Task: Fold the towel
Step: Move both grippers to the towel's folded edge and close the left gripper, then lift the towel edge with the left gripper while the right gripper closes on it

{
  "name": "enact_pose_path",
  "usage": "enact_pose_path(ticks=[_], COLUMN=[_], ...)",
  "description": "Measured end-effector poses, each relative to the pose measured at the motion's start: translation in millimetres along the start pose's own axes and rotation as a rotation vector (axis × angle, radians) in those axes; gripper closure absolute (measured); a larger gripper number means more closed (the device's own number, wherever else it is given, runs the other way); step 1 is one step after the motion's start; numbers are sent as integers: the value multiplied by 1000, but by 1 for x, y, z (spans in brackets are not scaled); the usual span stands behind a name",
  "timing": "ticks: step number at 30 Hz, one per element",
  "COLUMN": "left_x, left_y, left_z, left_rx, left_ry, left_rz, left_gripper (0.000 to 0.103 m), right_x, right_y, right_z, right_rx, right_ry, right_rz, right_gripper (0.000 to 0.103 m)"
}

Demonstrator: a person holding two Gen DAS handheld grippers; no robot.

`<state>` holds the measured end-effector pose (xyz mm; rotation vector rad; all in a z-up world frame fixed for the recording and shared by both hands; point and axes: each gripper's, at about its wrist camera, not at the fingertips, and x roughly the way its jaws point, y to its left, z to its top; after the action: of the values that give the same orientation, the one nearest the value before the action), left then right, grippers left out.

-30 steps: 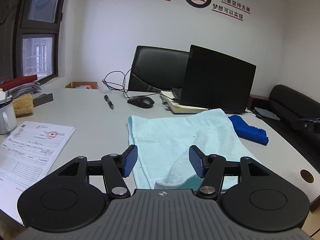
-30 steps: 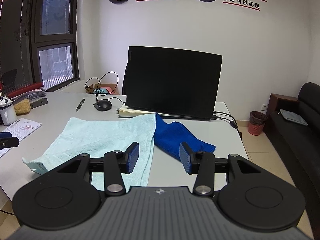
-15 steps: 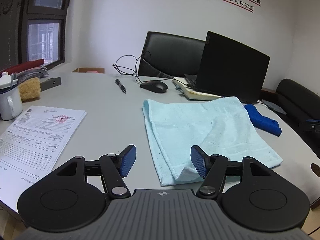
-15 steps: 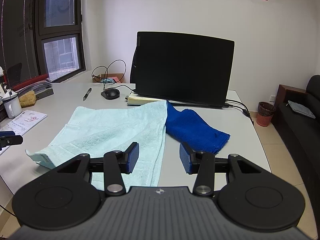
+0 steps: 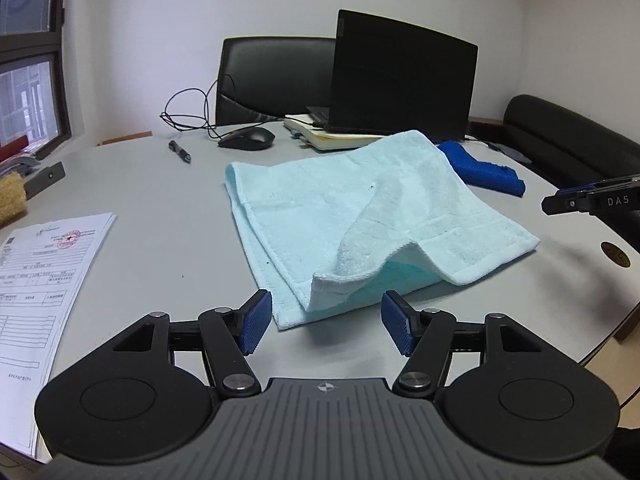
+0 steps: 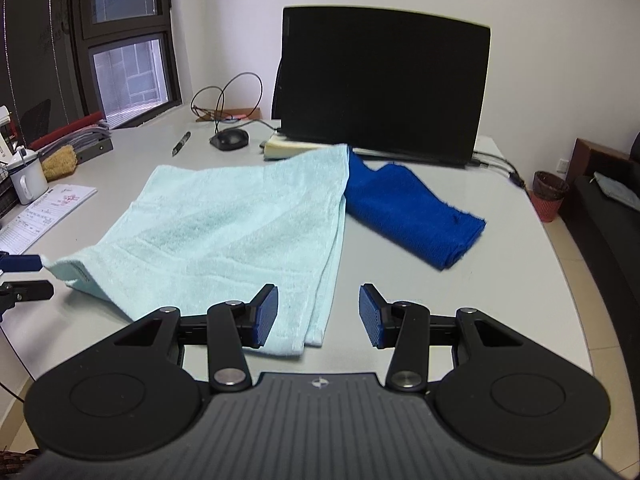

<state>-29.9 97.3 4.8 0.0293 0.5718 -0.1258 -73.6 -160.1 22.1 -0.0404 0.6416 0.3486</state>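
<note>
A light blue towel point(image 5: 360, 208) lies folded in two layers on the grey desk point(image 5: 160, 200), with one near corner puckered up. My left gripper point(image 5: 326, 322) is open just short of that raised near corner, holding nothing. In the right wrist view the same towel point(image 6: 232, 232) spreads out ahead, and my right gripper point(image 6: 318, 314) hangs open over its near right corner, empty. The right gripper's tips point(image 5: 588, 200) show at the right edge of the left wrist view. At the left edge of the right wrist view, the left gripper's tips point(image 6: 22, 274) sit beside the towel's other near corner.
A dark blue cloth point(image 6: 412, 212) lies touching the towel's far right edge. Behind stand a black laptop point(image 6: 384, 84) on a notebook, a mouse point(image 6: 230, 138), a pen point(image 6: 181, 143) and cables. Papers point(image 5: 44, 264) and a white mug point(image 6: 26, 178) are on the left. A black chair point(image 5: 276, 76) stands behind the desk.
Both grippers have drawn back toward the desk's near edge and dropped lower. The left one now faces the puckered near corner of the towel. Both have stayed open.
</note>
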Motion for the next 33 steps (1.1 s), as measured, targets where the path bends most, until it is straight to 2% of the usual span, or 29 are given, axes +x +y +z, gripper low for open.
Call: enact_pose_path(ticks=[2,4,10,12,14,16,22,28,33], left_x=[4,8,22,26,28,29,23,18,18], left_y=[-1,-2,-7,-7,-7,-8,-5,-3,-4], left_z=[1,1,3,2,1,2,7,17,21], left_rx=[16,32,69,74,78,86,106,136,147], left_ry=[1,3,14,21,20,18,-10,-57,-68], left_rz=[0,-1,-4,1,9,18,42,93,105], left_gripper=[41,45,67,79,84,85,85,85,85], right_x=[5,9,21,25,27,29,27,23,22], right_y=[-1,-2,-2,-1,1,2,-3,-3,3], right_z=[-5,-10,-18,-18,-17,-17,-16,-14,-16], right_rx=[6,15,45,47,42,40,48,42,32], right_ry=[20,36,69,71,71,77,83,85,87], right_rz=[5,8,50,54,57,56,56,56,56], right_gripper=[57,57,58,61,70,77,84,83,83])
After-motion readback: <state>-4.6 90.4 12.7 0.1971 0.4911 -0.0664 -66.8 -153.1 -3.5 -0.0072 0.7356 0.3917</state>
